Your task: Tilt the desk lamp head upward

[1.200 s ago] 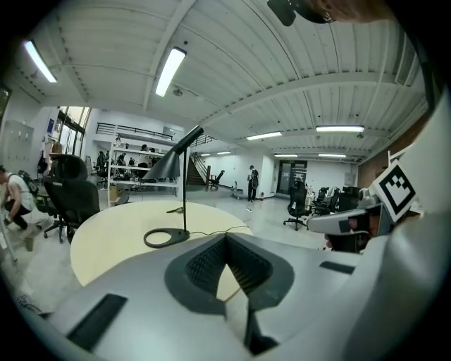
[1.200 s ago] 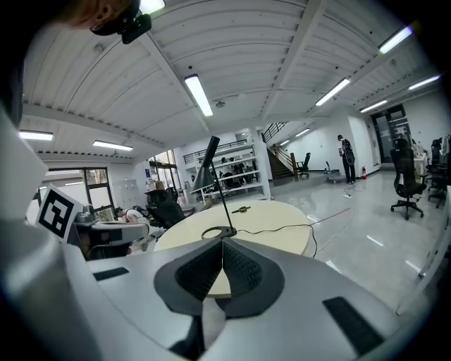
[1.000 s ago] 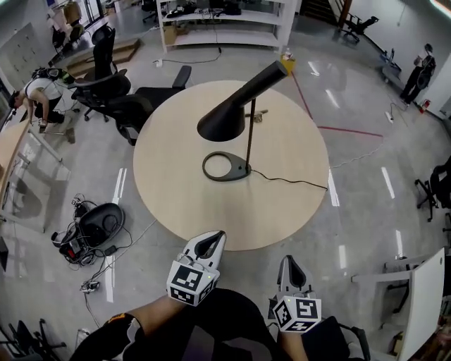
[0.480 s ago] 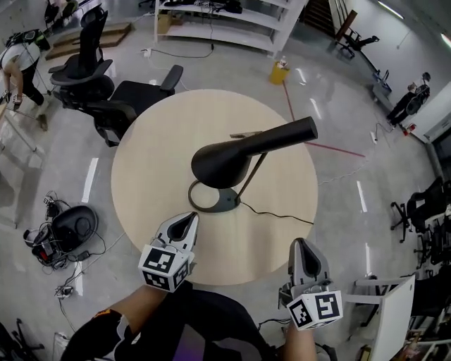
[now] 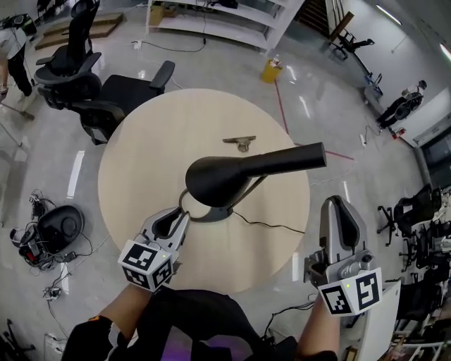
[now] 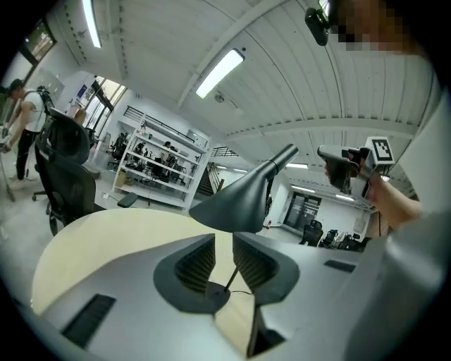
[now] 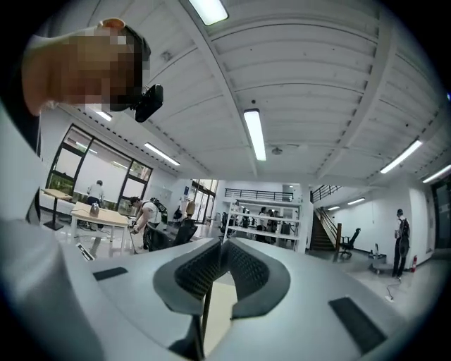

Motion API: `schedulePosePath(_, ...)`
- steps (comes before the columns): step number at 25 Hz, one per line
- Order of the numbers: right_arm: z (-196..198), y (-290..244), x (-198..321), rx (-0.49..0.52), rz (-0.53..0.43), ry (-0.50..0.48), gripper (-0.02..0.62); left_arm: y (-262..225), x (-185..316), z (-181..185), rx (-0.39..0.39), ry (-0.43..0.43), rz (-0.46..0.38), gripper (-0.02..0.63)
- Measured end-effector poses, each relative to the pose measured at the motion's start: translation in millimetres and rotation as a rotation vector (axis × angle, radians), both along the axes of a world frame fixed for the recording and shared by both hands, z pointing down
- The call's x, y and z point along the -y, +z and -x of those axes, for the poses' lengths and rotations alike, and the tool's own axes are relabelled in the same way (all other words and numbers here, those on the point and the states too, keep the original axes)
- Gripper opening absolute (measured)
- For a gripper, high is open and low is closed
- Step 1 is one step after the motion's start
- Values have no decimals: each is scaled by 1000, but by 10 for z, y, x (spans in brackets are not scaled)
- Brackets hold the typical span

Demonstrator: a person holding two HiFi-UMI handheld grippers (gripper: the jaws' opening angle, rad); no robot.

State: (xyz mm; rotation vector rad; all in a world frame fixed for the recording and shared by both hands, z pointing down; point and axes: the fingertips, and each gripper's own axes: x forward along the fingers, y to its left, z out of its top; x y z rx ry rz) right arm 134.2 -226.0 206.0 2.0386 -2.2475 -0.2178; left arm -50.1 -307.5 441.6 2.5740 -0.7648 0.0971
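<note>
A black desk lamp stands on the round wooden table. Its cone head lies roughly level, with the wide mouth toward me, over its ring base. My left gripper is at the near side of the base, below the head's mouth, touching nothing. In the left gripper view the lamp head hangs just beyond the left gripper; its jaws are opening with nothing between them. My right gripper hovers off the table's right edge, jaws together and empty, and faces away from the lamp.
The lamp's thin cable runs right across the table. A small metal clip lies behind the lamp. Black office chairs stand at the far left, white shelving beyond, a yellow container on the floor.
Both grippers have moved forward. The left one has come up to the lamp base and the right one has risen beside the table. The camera has closed in on the lamp, which stays put.
</note>
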Motion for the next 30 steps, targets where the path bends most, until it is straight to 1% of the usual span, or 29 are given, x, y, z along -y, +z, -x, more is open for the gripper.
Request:
schedulePosePath(2, -51, -176, 124, -31, -23, -28, 18, -3, 14, -35, -14, 0, 14, 127)
schedulePosePath(4, -93, -306, 265, -59, -29, -65, 21, -16, 34, -75, -44, -9, 30, 148)
schedulePosePath(6, -113, -393, 415, -84, -16, -115, 90, -22, 35, -119, -89, -22, 58, 163)
schedulePosePath(7, -119, -425, 485, -95, -7, -140, 100, -20, 25, -143, -112, -28, 74, 168)
schedulePosePath(11, -118, -502, 731, -141, 19, -215, 103, -15, 11, -245, -196, -46, 119, 169)
schedulePosePath(13, -111, -490, 871, -158, 36, -240, 103, 2, 37, -297, -226, -49, 135, 169)
schedulePosePath(18, -112, -440, 1078, -189, 55, -269, 101, 31, 80, -437, -270, -25, 147, 169)
schedulePosePath(24, -69, -305, 1181, -201, 103, -307, 101, 54, 142, -497, -335, 8, 182, 169)
schedulePosePath(28, -67, -276, 1208, -184, 116, -328, 101, 31, 175, -479, -431, 42, 220, 169)
schedulePosePath(30, -57, -262, 1232, -170, 122, -335, 101, 22, 201, -458, -456, 56, 233, 169)
